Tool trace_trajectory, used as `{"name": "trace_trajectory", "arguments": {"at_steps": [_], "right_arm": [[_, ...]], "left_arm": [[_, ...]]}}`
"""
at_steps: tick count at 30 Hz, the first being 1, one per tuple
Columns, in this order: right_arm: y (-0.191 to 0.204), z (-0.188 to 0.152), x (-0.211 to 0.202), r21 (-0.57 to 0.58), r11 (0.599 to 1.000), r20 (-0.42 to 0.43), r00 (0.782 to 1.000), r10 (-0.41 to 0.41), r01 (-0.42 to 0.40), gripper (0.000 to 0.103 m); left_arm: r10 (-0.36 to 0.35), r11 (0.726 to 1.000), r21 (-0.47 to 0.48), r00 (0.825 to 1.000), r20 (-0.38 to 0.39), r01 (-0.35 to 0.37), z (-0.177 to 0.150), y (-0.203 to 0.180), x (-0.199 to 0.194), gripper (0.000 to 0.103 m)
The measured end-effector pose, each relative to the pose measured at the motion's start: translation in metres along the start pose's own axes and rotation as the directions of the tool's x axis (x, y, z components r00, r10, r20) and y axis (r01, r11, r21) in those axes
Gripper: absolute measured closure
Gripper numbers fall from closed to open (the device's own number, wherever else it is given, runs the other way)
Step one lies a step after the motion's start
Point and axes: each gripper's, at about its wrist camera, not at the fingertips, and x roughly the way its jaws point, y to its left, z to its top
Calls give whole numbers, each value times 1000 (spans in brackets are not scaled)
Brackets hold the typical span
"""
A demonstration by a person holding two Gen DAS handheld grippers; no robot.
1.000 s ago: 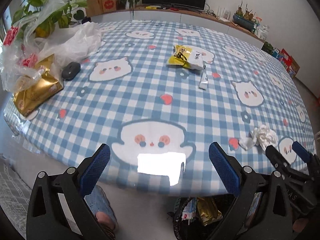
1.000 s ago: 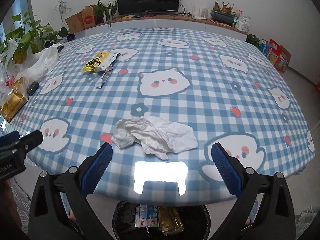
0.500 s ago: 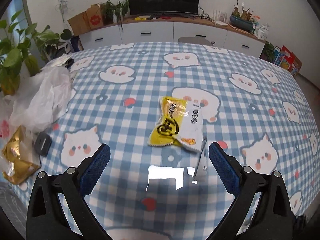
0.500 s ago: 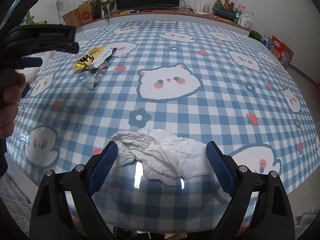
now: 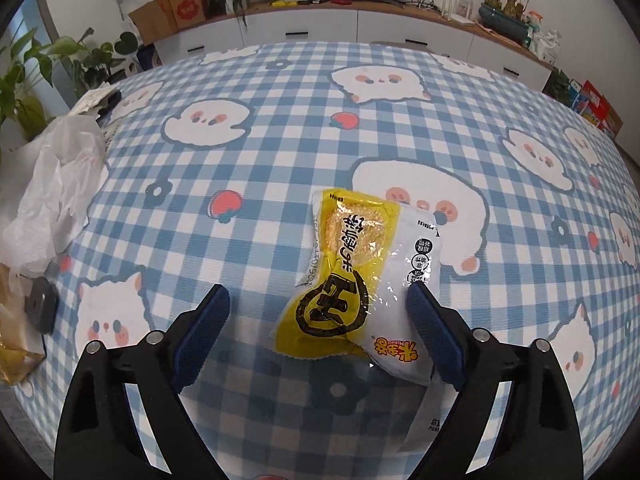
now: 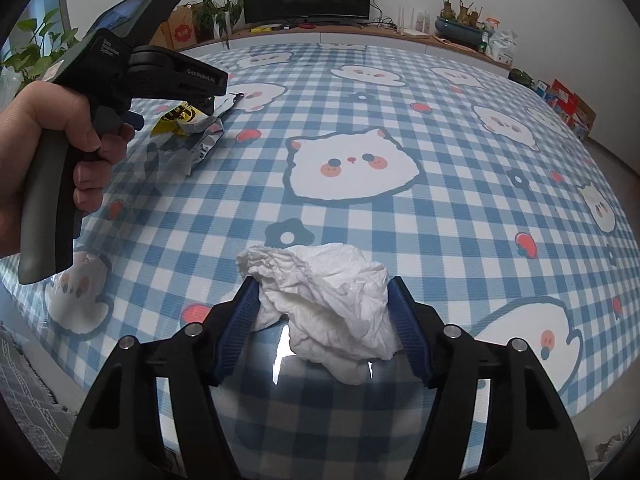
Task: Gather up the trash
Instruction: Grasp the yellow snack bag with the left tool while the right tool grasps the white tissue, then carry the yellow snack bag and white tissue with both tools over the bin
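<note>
A yellow and white snack wrapper lies flat on the blue checked tablecloth. My left gripper points down over it with its jaws closing; the wrapper lies between them, its right edge at the right pad, the left pad apart from it. A crumpled white tissue sits near the table's front edge. My right gripper is closing on it, both pads pressing its sides. In the right wrist view a hand holds the left gripper over the wrapper.
A white plastic bag, a gold packet and a small dark object lie at the table's left edge. Potted plants stand beyond them. A low cabinet with a TV lines the far wall.
The left gripper moved from the table's front edge out over the snack wrapper and narrowed. The right gripper sank onto the tissue and its jaws closed in, bunching it.
</note>
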Motion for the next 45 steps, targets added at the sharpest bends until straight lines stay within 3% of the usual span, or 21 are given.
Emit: {"name": "trace_trajectory", "arguments": {"at_steps": [4,6,10,12,20,26,38,45], "right_arm": [[1,1,-1,-12,1000,2,1000,8,-8,56],[2,2,0,-14,1000,1,1000,13,-13,62],[5,4,0,-26,999,2,1000,22,-22,71],[5,5,1,-28,999,2,1000,26,-26,76],[3,9,3,-13,999,0,999,38,-38,87],[-5,10,-9,15,998,1,998,58,-58,88],[-10,4,-62,23,998,35,998,57,-58,88],[-12,-14,-101,20,998,51,997,53,-54,88]], "left_arm": [[-29,999,-15,999,-15,29,-1,-1,1,31],[-30,1000,-1,999,-13,30,-1,-6,-2,47],[-21,1000,-10,1000,-21,21,1,-9,-4,64],[-8,1000,-19,1000,-17,8,1,-5,-4,81],[-14,1000,-1,1000,-16,14,-5,-4,-9,90],[-25,1000,-13,1000,-8,25,-19,5,-27,91],[-55,998,-8,998,23,55,-82,18,-93,91],[-115,993,-23,992,55,116,-133,18,-145,91]]}}
